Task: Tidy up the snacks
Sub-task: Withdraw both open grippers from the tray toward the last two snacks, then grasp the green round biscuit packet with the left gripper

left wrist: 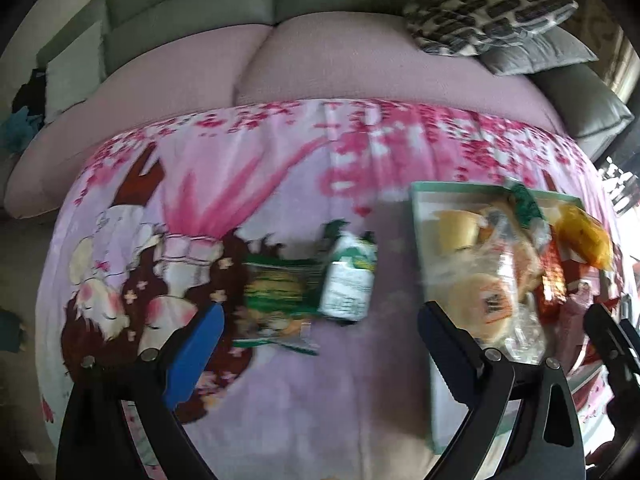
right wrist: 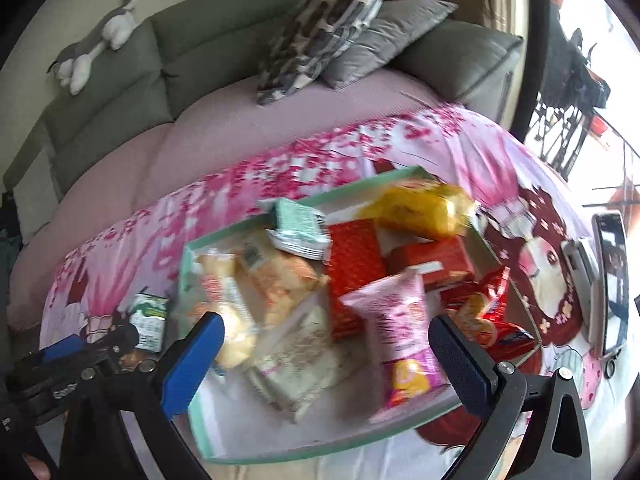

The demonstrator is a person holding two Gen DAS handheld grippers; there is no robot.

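Green snack packet (left wrist: 280, 296) beyond left hand-held gripper (left wrist: 320, 344) — fingers spread, empty

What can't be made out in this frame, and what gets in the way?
- Left wrist view: print on the green packet and the white-green carton is lost to motion blur.
- Left wrist view: the tray contents are partly hidden behind the left hand-held gripper finger.
- Right wrist view: labels on the pink packet and yellow packet are smeared.
- Right wrist view: the phone screen is too distorted at the edge to read.
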